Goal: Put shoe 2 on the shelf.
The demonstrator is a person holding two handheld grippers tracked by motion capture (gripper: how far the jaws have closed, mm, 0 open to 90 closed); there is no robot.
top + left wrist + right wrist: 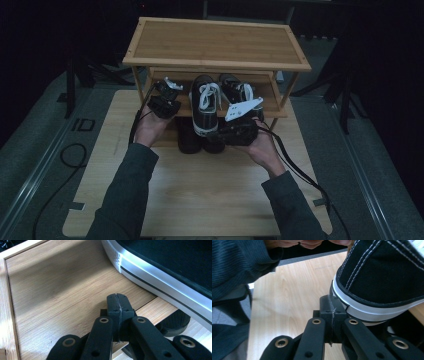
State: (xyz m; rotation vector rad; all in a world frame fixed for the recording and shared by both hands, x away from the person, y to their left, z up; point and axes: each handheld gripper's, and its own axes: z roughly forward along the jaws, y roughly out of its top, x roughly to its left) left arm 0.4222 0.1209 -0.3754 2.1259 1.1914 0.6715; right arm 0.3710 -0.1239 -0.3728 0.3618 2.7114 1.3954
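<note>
A black sneaker (205, 105) with white laces and a white sole lies on the lower shelf (182, 107) of a bamboo rack, its near end sticking out over the front edge. A second black sneaker (237, 90) sits to its right. My left gripper (171, 89) is shut and empty at the shelf's left part; its closed tips (117, 298) hover over bare shelf wood (62, 290), beside the sneaker's white sole (155, 282). My right gripper (221, 132) is shut, its closed tips (332, 302) right against the white sole rim of the overhanging sneaker (384, 277).
The rack's top shelf (215, 42) stands over the shoes. Dark rounded objects (191, 142) sit on the wooden table (210, 195) under the shelf's front edge. A sleeve (237, 262) shows at the left of the right gripper view. Cables trail off both grippers.
</note>
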